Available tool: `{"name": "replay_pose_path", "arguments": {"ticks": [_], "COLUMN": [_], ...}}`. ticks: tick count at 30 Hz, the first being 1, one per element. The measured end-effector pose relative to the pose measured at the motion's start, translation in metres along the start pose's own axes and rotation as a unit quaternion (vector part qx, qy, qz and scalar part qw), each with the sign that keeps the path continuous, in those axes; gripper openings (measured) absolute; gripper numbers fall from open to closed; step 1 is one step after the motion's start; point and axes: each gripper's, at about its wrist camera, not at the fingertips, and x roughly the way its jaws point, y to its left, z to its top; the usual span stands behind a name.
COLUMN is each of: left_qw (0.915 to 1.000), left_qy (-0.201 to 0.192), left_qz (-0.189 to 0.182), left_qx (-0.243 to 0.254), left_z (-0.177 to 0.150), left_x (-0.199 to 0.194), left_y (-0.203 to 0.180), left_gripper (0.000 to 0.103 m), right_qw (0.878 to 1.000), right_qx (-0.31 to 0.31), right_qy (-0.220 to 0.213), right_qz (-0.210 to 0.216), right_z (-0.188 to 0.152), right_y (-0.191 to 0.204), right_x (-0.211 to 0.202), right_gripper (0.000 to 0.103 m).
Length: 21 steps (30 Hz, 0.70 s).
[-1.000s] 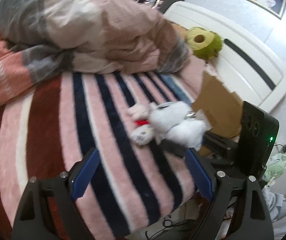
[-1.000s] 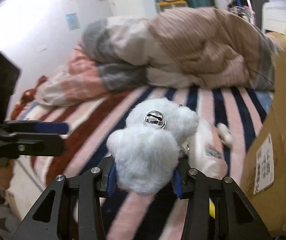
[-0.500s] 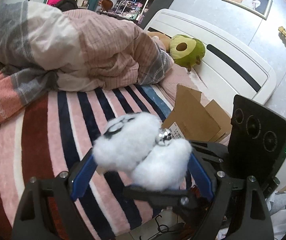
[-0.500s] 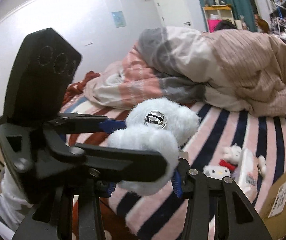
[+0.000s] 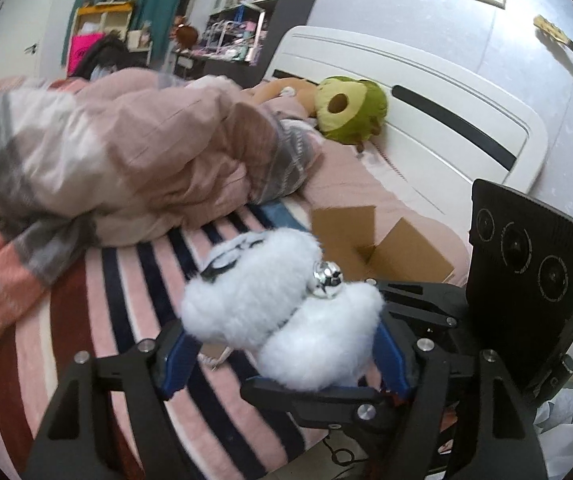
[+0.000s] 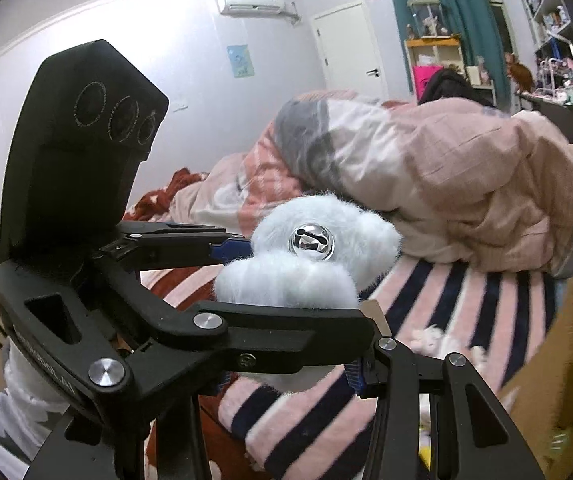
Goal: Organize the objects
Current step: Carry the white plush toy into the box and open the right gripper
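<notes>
Even, cool indoor light is washing both views; walls are reading bright. Fisheye lenses are bending edges, black vignette is cropping corners. Motion blur is smearing the quilt (image 5: 134, 160) and cardboard box (image 6: 566, 360). The bell (image 6: 310, 240) is throwing sharp glare.

You have a long-piled, fluffy white plush toy (image 5: 286, 320) with a mirror-bright metal bell (image 6: 311, 240). The tools' (image 5: 282, 364) frames are matt black plastic with shiny metal rivets. Under them lies a fuzzy striped fleece blanket (image 5: 126, 280), a soft crinkled cloth duvet (image 6: 466, 168) and a matt brown cardboard box (image 5: 398, 248).
</notes>
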Motion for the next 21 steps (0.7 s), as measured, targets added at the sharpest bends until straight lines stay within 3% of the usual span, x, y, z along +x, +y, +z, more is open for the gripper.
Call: {"name": "replay_pose_path", "arguments": {"ticks": [9,15,21], "left_qw": [0.9993,0.9974,0.9931], "left_qy": [0.004,0.047,0.097], "left_qz": [-0.029,-0.031,-0.032], "left_qx": [0.023,0.046,0.056], "left_z": [0.043,0.060,0.062], "left_x": [0.034,0.082,0.136], "left_y": [-0.073,-0.127,-0.153], "left_gripper": [0.073,0.073,0.073], "right_qw": [0.999,0.996,0.994], "right_qx": [0.020,0.059,0.086], "right_qy": [-0.036,-0.044,-0.010], "right_qz": [-0.034,-0.044,-0.061], "right_z": [0.006,-0.010,-0.031], "right_y": [-0.050,-0.098,-0.140], "right_x": [-0.076,-0.114,-0.129], "right_gripper": [0.039,0.039,0.039]}}
